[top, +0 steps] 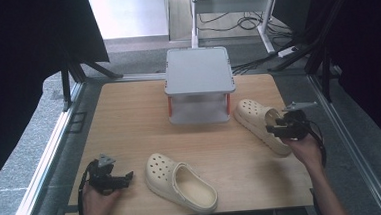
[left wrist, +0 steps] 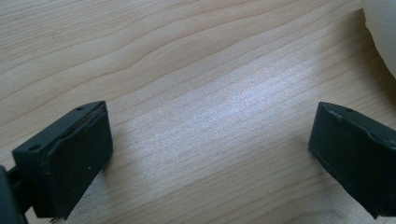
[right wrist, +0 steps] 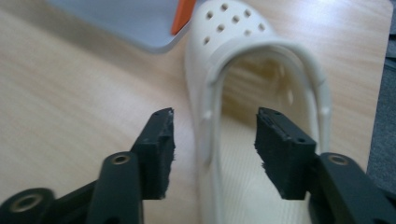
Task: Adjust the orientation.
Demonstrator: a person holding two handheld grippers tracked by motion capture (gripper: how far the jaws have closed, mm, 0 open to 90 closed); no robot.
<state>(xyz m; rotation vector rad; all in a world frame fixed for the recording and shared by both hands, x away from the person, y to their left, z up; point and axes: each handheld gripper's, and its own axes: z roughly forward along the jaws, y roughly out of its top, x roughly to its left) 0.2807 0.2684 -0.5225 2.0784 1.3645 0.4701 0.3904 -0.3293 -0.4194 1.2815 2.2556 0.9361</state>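
Two cream clogs lie on the wooden table (top: 129, 121). One clog (top: 180, 183) is near the front edge, toe pointing back left. My left gripper (top: 127, 177) rests to its left, jaws wide open over bare wood (left wrist: 210, 149); an edge of that clog (left wrist: 383, 37) shows at the upper right. The other clog (top: 257, 119) lies at the right, beside the grey stand. My right gripper (top: 276, 128) is at its heel end. Its jaws (right wrist: 212, 144) straddle the clog's (right wrist: 233, 28) left side wall, one pad outside and one inside the opening, with gaps on both sides.
A grey two-level stand (top: 199, 72) with orange posts (right wrist: 183, 14) sits at the back middle of the table. The table's right edge runs close behind the right hand. Black drapes and metal frames flank the table.
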